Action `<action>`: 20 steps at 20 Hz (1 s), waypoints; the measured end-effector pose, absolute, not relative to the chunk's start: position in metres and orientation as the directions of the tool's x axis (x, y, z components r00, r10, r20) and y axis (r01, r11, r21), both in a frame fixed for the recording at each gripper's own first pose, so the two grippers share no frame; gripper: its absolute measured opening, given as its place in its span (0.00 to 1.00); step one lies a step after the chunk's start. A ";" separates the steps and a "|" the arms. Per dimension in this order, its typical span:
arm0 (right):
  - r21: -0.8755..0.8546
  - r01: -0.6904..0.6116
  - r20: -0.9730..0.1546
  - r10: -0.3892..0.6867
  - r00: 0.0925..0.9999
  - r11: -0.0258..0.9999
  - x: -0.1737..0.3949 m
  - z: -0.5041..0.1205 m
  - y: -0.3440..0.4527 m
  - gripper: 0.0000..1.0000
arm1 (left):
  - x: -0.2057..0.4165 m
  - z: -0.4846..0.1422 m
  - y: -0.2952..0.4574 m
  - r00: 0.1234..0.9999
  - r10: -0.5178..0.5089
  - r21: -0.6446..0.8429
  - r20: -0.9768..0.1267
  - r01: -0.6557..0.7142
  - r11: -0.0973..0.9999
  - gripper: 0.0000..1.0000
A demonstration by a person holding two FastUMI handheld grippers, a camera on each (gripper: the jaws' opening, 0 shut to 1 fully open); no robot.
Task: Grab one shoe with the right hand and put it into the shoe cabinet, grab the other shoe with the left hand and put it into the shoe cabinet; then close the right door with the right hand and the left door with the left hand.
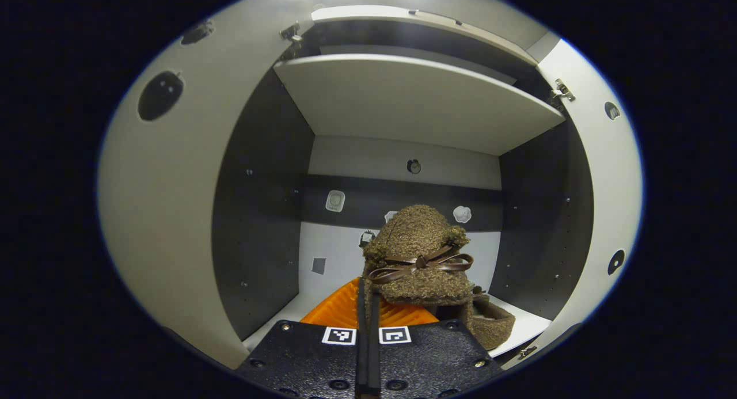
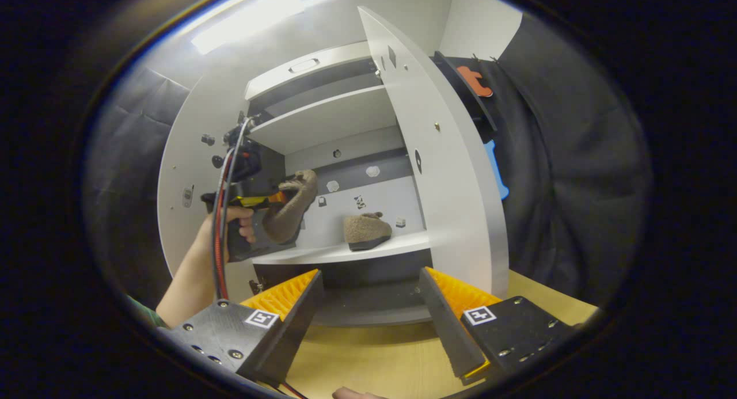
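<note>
Two shoes are in sight, both brown and fuzzy. In the right gripper view, going from the left of the frame: one hand (image 2: 244, 223) holds the left gripper (image 2: 270, 200), which carries the first shoe (image 2: 291, 212) heel-down and raised above the lower shelf (image 2: 403, 243) at the left side of the shoe cabinet (image 2: 322, 120). Toward the centre, the second shoe (image 2: 367, 230) sits flat on that same shelf, well apart from the carried one. Right of it the right door (image 2: 443, 174) stands open, edge-on to the camera, and the left door (image 2: 184, 174) is open behind the hand. Along the bottom of the frame the right gripper (image 2: 368, 304) has its two fingers spread wide with nothing between them, above a wooden floor (image 2: 368, 358).

In the left gripper view, the left gripper (image 1: 367, 307) at bottom centre has its fingers pressed nearly together, clamped on the bow-trimmed shoe (image 1: 417, 255); the other shoe (image 1: 492, 324) peeks out at lower right on the shelf. Two shelf boards show, the upper one (image 1: 414, 99) bare
</note>
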State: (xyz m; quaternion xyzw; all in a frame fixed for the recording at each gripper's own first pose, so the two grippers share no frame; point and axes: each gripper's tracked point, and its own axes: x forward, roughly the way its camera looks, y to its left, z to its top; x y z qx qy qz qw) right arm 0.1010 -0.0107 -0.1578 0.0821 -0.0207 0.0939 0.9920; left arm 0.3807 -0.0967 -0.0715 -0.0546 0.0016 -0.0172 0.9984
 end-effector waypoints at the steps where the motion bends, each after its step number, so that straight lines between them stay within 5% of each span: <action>1: 0.160 -0.196 0.056 0.189 0.980 0.968 0.101 -0.157 -0.009 1.00 | 0.391 -0.080 -0.097 0.999 -0.038 -0.106 -0.011 0.037 0.994 0.00; 8: 0.163 -0.216 0.054 0.210 0.976 0.963 0.102 -0.158 -0.004 0.97 | 0.434 -0.157 -0.089 0.987 -0.005 -0.087 -0.163 -0.009 0.996 0.01; 14: 0.176 -0.202 0.041 0.198 0.979 0.963 0.106 -0.164 -0.006 1.00 | 0.438 -0.158 -0.100 0.986 -0.029 -0.069 -0.162 0.018 0.997 0.03; 16: 0.186 -0.200 0.043 0.195 0.980 0.962 0.103 -0.164 -0.005 1.00 | 0.439 -0.150 -0.093 0.993 -0.004 -0.075 -0.120 -0.005 0.997 0.13; 19: 0.176 -0.206 0.041 0.202 0.979 0.963 0.096 -0.166 0.001 1.00 | 0.429 -0.144 -0.083 0.995 -0.001 -0.085 -0.102 -0.008 0.996 0.63; 20: 0.171 -0.202 0.042 0.197 0.979 0.964 0.093 -0.166 0.002 1.00 | 0.425 -0.143 -0.090 0.994 -0.042 -0.093 -0.105 0.032 0.995 0.61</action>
